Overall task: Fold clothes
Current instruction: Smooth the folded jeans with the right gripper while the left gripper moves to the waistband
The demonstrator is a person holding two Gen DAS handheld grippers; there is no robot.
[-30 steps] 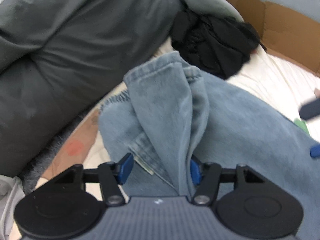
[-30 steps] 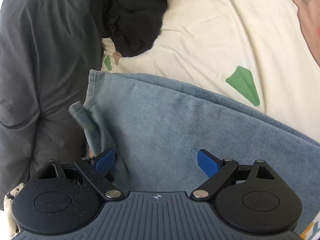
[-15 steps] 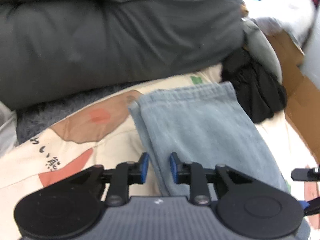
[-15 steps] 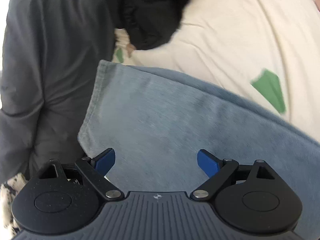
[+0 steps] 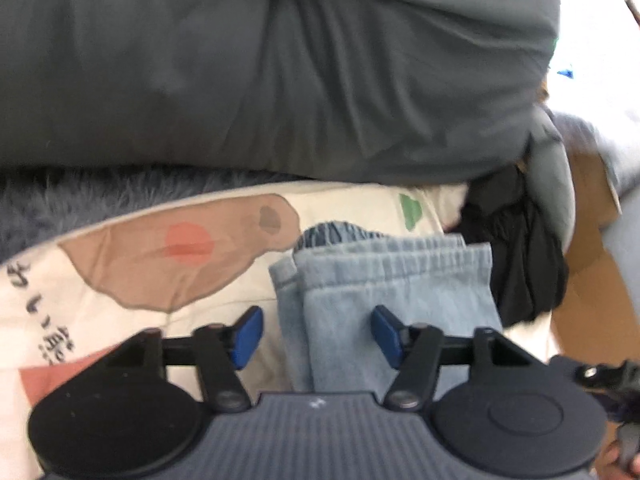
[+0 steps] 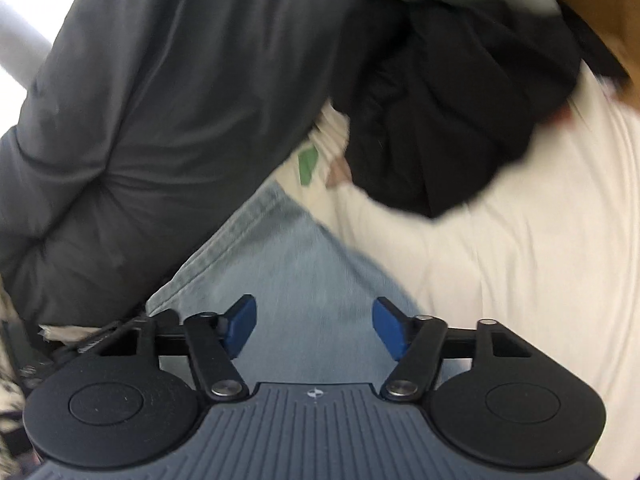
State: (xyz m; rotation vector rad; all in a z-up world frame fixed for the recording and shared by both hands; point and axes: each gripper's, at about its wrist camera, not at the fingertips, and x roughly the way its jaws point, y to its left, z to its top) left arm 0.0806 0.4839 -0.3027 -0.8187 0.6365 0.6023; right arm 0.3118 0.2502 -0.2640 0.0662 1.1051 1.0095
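My left gripper and right gripper both stand wide, holding nothing, over the folded light-blue jeans on the printed sheet. I'd press the layered edge flat, squaring the hems, before reaching for the black garment.

Spread right claw above blue garment

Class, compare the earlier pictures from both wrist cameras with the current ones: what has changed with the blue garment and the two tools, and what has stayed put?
The left tool, which pinched a raised fold of the light blue garment a second ago, has let go and now stands open; the garment lies folded flat on the printed sheet. The right tool stayed open over it. The black clothing and grey duvet remain in place.
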